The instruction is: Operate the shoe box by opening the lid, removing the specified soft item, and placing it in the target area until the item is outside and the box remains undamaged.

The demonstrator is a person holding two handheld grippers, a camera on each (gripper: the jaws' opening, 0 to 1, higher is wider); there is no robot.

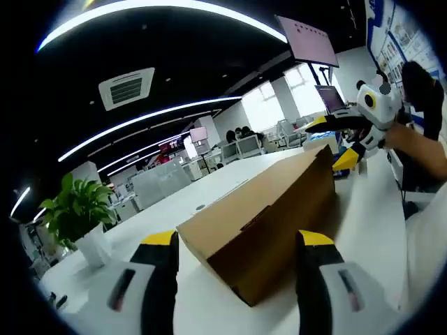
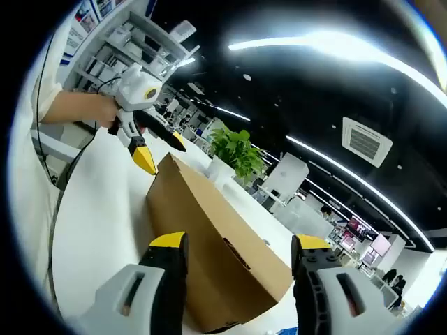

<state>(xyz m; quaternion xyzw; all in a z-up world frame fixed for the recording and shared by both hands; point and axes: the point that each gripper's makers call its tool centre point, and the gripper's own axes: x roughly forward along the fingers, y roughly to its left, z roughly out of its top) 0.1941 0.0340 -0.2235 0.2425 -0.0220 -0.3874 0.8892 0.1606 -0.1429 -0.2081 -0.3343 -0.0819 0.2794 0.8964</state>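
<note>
A closed brown cardboard shoe box [image 1: 269, 209] lies on the white table [image 1: 377, 223], lid down. In the left gripper view my left gripper [image 1: 237, 241] is open, its yellow-tipped jaws standing either side of the near end of the box. At the far end the right gripper [image 1: 332, 142], held by a hand, is open around the top corner. In the right gripper view the same box [image 2: 209, 230] runs away from my open right gripper [image 2: 239, 244], and the left gripper [image 2: 162, 150] stands open at the far corner. No soft item is visible.
A green plant in a white pot [image 1: 77, 209] stands on the table beside the box, also seen as the plant [image 2: 234, 153] behind it. The person's arm [image 1: 419, 146] and sleeve [image 2: 42, 91] are close by. Office desks and monitors lie beyond.
</note>
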